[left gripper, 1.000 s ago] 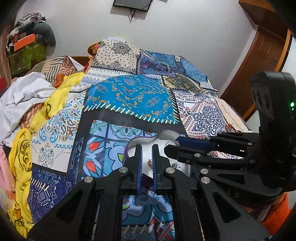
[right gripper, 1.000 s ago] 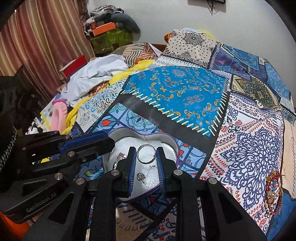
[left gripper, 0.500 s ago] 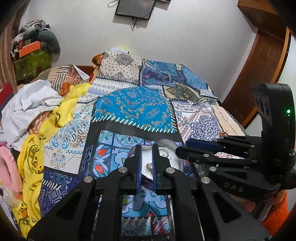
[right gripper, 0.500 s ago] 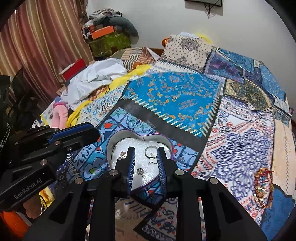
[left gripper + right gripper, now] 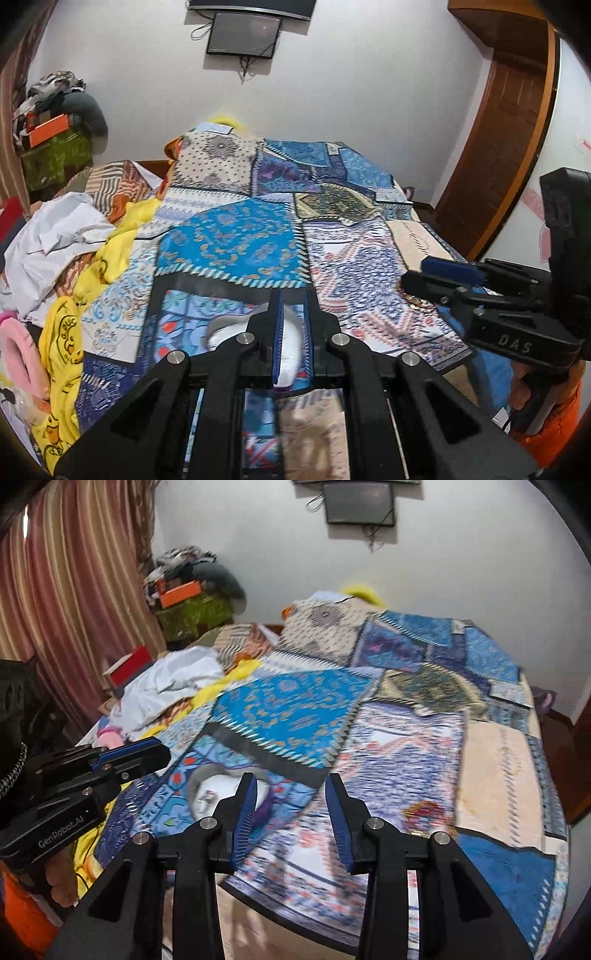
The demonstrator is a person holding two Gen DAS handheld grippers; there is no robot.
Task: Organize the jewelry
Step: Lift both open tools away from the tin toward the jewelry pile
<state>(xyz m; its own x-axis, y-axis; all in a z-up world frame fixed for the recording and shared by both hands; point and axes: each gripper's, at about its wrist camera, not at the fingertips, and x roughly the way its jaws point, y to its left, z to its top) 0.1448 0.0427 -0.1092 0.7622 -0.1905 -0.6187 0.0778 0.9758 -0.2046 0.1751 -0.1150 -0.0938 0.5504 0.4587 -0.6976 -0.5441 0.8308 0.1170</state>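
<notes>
A white heart-shaped jewelry tray with a purple rim lies on the patchwork bedspread; it also shows in the right wrist view, with small silver pieces in it. A red and gold bangle lies on the spread to the right of the tray; part of it shows in the left wrist view. My left gripper hovers over the tray, its jaws a narrow gap apart and empty. My right gripper is open and empty, between tray and bangle, above the spread.
The patchwork bedspread covers the bed. Crumpled white and yellow clothes lie along its left side. A wooden door stands at the right. A striped curtain hangs at the left, with piled bags beside it.
Both grippers have risen and pulled back from the tray. The right gripper has opened wide and swung right toward the bangle. The left jaws keep the same narrow gap.
</notes>
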